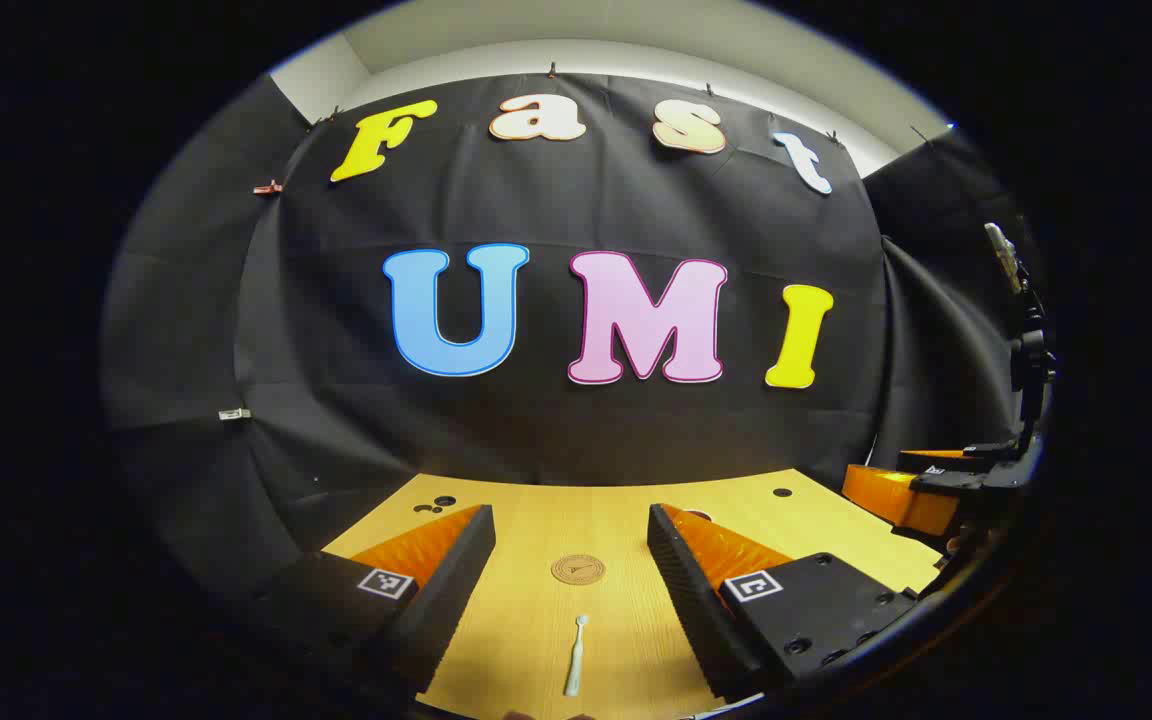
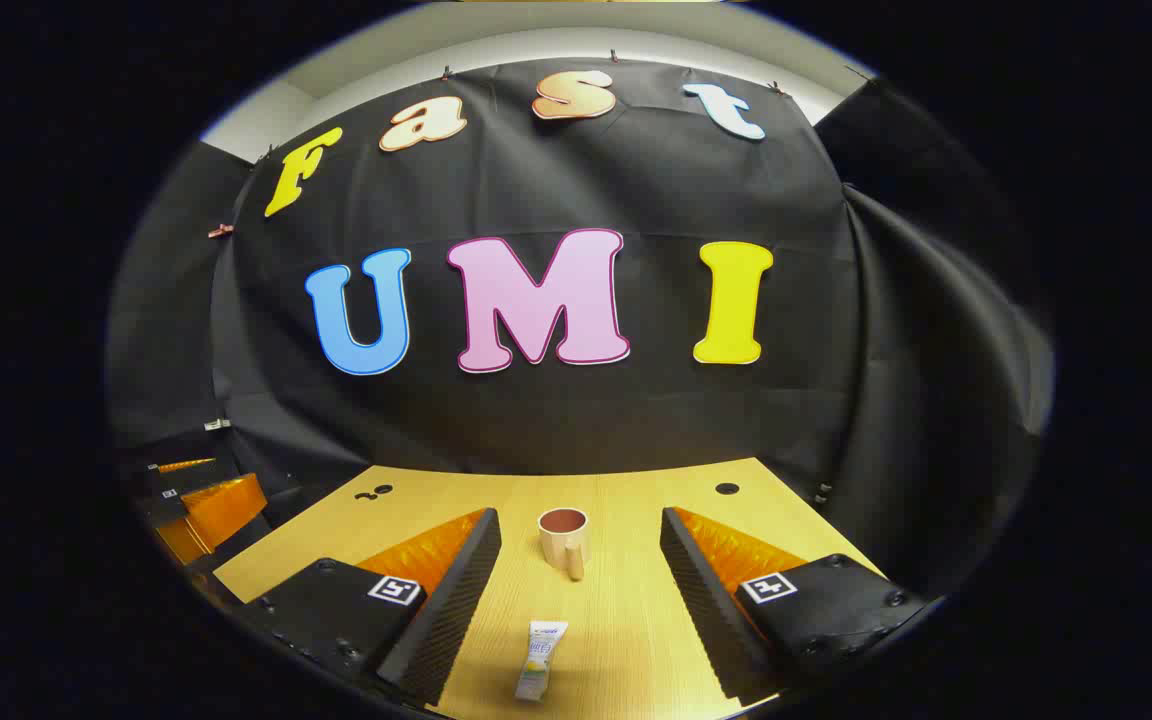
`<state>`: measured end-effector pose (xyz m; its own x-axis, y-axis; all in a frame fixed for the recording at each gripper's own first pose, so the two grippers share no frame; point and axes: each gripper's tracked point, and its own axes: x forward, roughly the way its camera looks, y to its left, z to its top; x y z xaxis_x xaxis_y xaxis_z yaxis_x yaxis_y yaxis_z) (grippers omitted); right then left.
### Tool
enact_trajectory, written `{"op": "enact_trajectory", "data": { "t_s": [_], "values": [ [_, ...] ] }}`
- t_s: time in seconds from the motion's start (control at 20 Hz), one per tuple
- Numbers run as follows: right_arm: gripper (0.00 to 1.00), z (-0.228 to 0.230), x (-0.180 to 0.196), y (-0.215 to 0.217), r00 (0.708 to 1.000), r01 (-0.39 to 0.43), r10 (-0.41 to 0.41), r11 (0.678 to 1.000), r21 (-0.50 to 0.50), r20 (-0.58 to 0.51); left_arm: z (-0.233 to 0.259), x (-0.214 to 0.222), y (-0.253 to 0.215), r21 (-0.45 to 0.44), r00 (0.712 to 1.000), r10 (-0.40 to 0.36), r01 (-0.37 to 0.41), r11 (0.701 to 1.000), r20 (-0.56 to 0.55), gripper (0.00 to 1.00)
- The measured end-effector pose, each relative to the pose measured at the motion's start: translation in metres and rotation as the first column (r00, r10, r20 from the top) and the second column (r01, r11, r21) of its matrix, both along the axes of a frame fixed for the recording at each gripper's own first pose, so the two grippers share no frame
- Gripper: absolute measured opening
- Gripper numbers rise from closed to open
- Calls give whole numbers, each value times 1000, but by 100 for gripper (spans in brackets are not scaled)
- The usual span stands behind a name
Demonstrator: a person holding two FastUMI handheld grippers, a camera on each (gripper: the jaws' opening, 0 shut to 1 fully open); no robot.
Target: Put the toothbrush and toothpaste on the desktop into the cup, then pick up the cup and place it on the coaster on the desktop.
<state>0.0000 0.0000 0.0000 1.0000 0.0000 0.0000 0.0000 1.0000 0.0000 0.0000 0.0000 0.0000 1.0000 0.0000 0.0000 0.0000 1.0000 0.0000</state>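
Bench (image 1: 536,640): light wood-grain top, backed by black cloth, with small dark holes near its far edge.

Left gripper (image 1: 571,590): hovered above the bench, its two black ribbed fingers with orange sides spread wide and nothing between them.

Toothbrush (image 1: 575,655): pale, lay flat on the bench in the left gripper view, at 6 o'clock between the spread fingers, long axis running toward 12 o'clock. It touched neither finger.

Coaster (image 1: 578,570): round, tan, flat on the bench just beyond the toothbrush toward 12 o'clock, apart from it.

Right gripper (image 2: 581,600): also above the bench, fingers wide apart and holding nothing. It appeared too at 3 o'clock in the left gripper view, as orange and black parts.

Toothpaste (image 2: 540,660): small white tube lying flat on the bench in the right gripper view, at 6 o'clock between the fingers, clear of both.

Cup (image 2: 564,537): cream-coloured with a reddish interior, upright on the bench beyond the toothpaste toward 12 o'clock, handle turned toward the camera. Cup sat apart from the tube.
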Motion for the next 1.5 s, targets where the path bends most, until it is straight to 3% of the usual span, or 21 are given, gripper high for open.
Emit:
{"op": "enact_trajectory", "data": {
  "t_s": [0.95,1.5],
  "values": [
    [97,-35,12,3,993,-6,10,999,39,-114,-19,14,-2,-5,999,-7,6,1000,-52,97],
    [97,-70,25,22,965,-60,67,998,37,-254,-33,16,5,-2,996,19,-19,1000,-86,97]
  ]
}}
